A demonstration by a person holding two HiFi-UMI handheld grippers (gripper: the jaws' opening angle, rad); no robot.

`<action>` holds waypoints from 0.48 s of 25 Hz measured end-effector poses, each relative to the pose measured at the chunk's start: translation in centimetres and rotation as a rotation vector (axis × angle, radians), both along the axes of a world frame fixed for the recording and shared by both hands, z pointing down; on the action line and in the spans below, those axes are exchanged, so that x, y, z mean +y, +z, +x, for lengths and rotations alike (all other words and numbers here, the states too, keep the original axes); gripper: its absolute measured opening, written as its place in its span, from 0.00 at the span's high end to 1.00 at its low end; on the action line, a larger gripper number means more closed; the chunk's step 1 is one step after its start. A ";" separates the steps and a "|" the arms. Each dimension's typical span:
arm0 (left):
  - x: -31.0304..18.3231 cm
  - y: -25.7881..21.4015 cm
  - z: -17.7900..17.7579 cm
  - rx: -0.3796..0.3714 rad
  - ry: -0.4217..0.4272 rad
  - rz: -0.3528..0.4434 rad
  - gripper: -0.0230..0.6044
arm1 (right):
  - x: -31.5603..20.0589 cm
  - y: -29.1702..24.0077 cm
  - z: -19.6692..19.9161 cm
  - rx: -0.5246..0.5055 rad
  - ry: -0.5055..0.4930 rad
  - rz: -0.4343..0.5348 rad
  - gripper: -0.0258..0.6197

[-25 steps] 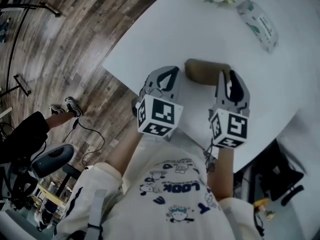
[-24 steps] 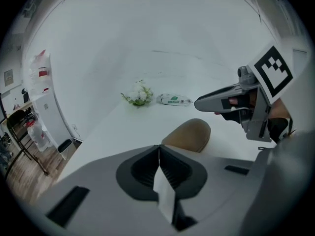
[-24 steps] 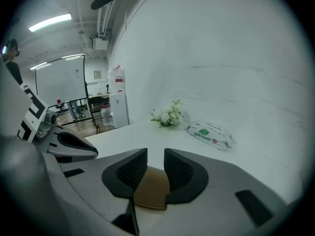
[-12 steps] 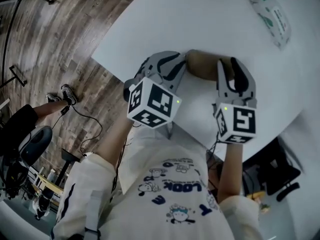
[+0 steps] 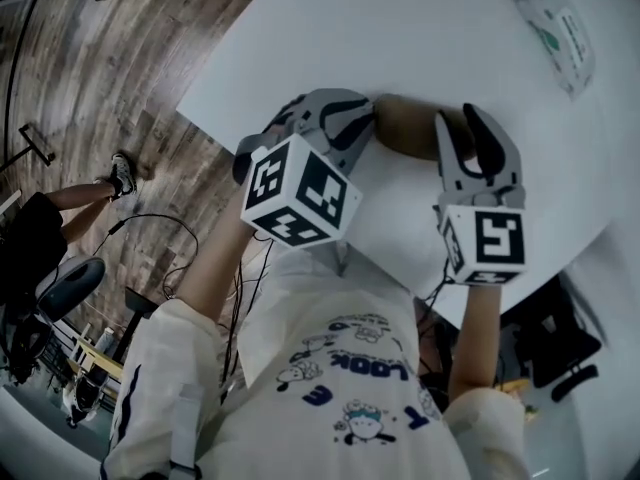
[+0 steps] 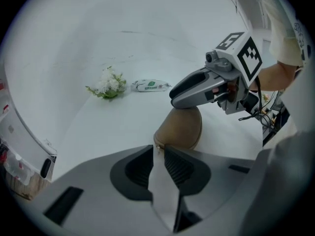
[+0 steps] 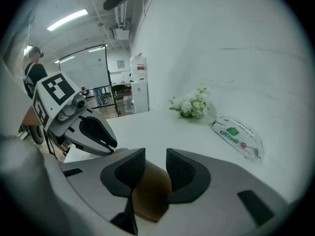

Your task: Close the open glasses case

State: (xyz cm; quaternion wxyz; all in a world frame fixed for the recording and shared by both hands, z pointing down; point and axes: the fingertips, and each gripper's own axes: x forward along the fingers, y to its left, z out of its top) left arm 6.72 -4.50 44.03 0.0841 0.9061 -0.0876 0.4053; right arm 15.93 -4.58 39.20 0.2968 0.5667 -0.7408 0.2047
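Note:
A tan glasses case (image 5: 408,128) lies on the white table (image 5: 400,28), close to its near edge. My left gripper (image 5: 366,120) reaches its left end. In the left gripper view the jaws (image 6: 158,152) stand a narrow gap apart, and a small metal piece on the case's end (image 6: 179,128) sits at the mouth of that gap. My right gripper (image 5: 463,120) lies over the case's right end. Its jaws (image 7: 156,156) have just been opening, and the case (image 7: 150,193) shows in the gap between the pads and under them. I cannot tell whether the lid is down.
A small bunch of white flowers (image 7: 189,104) and a packet of wipes (image 5: 555,30) lie at the far side of the table. The table's near edge (image 5: 215,133) runs just behind my grippers. Beyond it are wooden floor, a chair (image 5: 60,288) and another person (image 5: 30,233).
Both grippers have come down and forward onto the ends of the case. The left gripper has rolled, so its marker cube now shows a different face.

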 end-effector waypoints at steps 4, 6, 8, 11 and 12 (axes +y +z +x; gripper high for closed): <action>-0.3 0.2 -0.3 -0.011 0.044 -0.022 0.86 | -0.4 -0.3 -0.8 -0.032 -0.015 -0.011 0.78; -0.6 0.3 -0.4 -0.014 0.063 -0.021 0.86 | -0.5 -0.4 -0.8 -0.032 -0.032 -0.010 0.78; -0.5 0.1 -0.3 -0.009 0.095 -0.032 0.86 | -0.6 -0.4 -0.9 -0.033 -0.043 -0.012 0.78; -0.3 0.0 -0.1 -0.010 0.165 -0.036 0.86 | -0.7 -0.4 -1.0 -0.036 -0.061 -0.013 0.78; -0.2 0.0 -0.1 -0.014 0.192 -0.033 0.86 | -0.7 -0.4 -1.1 -0.036 -0.068 -0.012 0.78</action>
